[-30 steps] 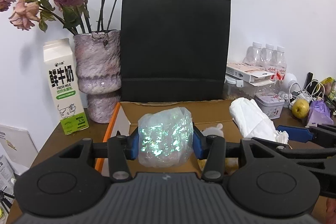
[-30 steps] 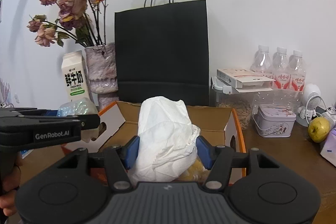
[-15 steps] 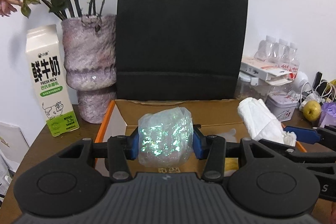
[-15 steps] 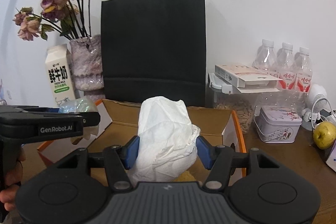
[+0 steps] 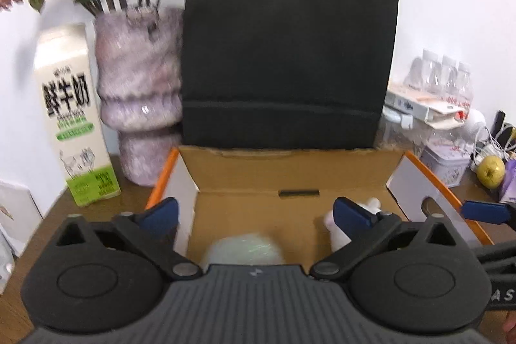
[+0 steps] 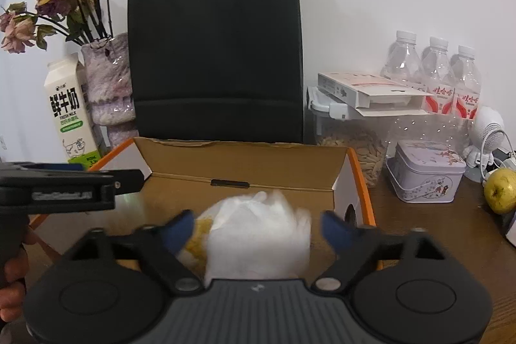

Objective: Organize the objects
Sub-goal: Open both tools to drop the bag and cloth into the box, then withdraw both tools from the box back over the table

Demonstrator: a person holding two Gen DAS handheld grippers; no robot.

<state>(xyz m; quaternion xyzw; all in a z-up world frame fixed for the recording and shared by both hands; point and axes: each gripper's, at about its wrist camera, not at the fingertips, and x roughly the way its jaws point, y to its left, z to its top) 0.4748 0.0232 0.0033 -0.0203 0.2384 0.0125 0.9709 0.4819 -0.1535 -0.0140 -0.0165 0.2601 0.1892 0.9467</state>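
Observation:
An open cardboard box [image 5: 290, 170] with orange edges stands on the wooden table; it also shows in the right wrist view [image 6: 245, 157]. My left gripper [image 5: 256, 210] is open over the box; the shiny iridescent bundle [image 5: 245, 250] lies blurred below it, inside the box. My right gripper [image 6: 258, 226] is open; the white crumpled tissue wad [image 6: 258, 228] sits between its spread fingers, apart from both pads, over something yellow in the box. The left gripper shows at the left of the right wrist view [image 6: 74, 186].
Behind the box stand a black paper bag [image 6: 216, 60], a purple vase of dried roses [image 5: 138, 86] and a milk carton [image 5: 71, 115]. To the right are a tin [image 6: 425, 173], water bottles [image 6: 435, 66], a clear container [image 6: 351, 144] and a yellow-green fruit [image 6: 501, 191].
Both grippers opened and moved forward over the box. The iridescent bundle dropped out of the left gripper into the box. The tissue wad was let go by the right gripper.

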